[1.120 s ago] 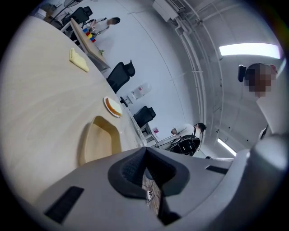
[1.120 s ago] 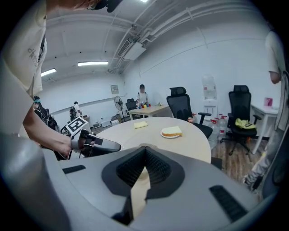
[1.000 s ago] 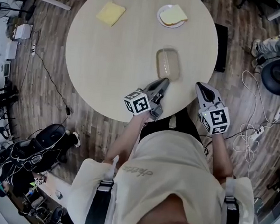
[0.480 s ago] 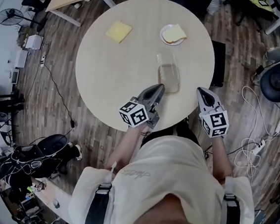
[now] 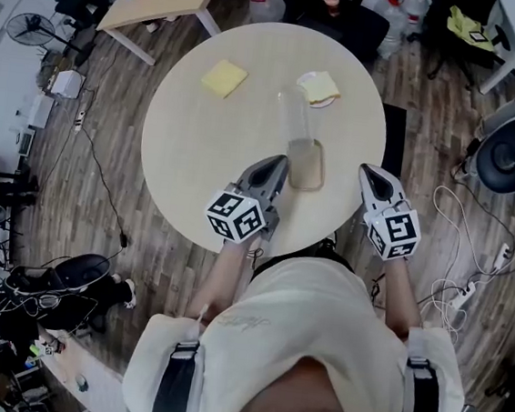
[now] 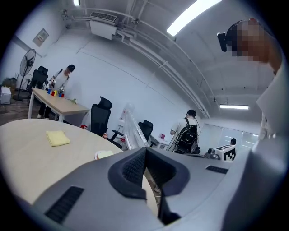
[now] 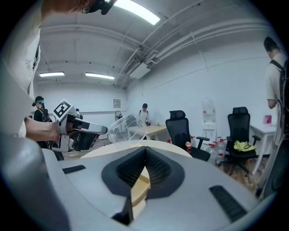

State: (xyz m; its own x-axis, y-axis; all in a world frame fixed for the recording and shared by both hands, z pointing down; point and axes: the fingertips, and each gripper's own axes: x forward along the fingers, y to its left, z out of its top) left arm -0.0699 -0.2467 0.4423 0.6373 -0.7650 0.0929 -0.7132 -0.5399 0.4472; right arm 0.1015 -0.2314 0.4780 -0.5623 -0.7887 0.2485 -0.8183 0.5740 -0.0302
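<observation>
1. Nearest the person, by the table [image 5: 197, 176] edge, the left gripper [image 5: 277, 164] has its jaws pressed together on the near edge of a clear lid [image 5: 291, 114]. The lid stands tilted up and away from it. The right gripper [image 5: 372, 172] hangs at the table's rim, well apart from the lid, with its jaws together on nothing.
2. The hold looks like a thin pinch on slick plastic. I judge that the lid could twist or slip out, and if it fell it would strike the box below.
3. The box [image 5: 307, 165] lies just beside the left gripper, near the table edge, and nothing steadies it. I cannot tell whether the lid is hinged to it. If it is, a pull on the lid could drag or tip the box towards the edge.
4. The box is clear and looks empty, with the tabletop showing through it.
5. Farther off, a plate [image 5: 304, 78] holds one slice of bread [image 5: 322, 88].
6. Left of the plate, and apart from it, a yellow cloth [image 5: 223, 78] lies flat on the table.
</observation>
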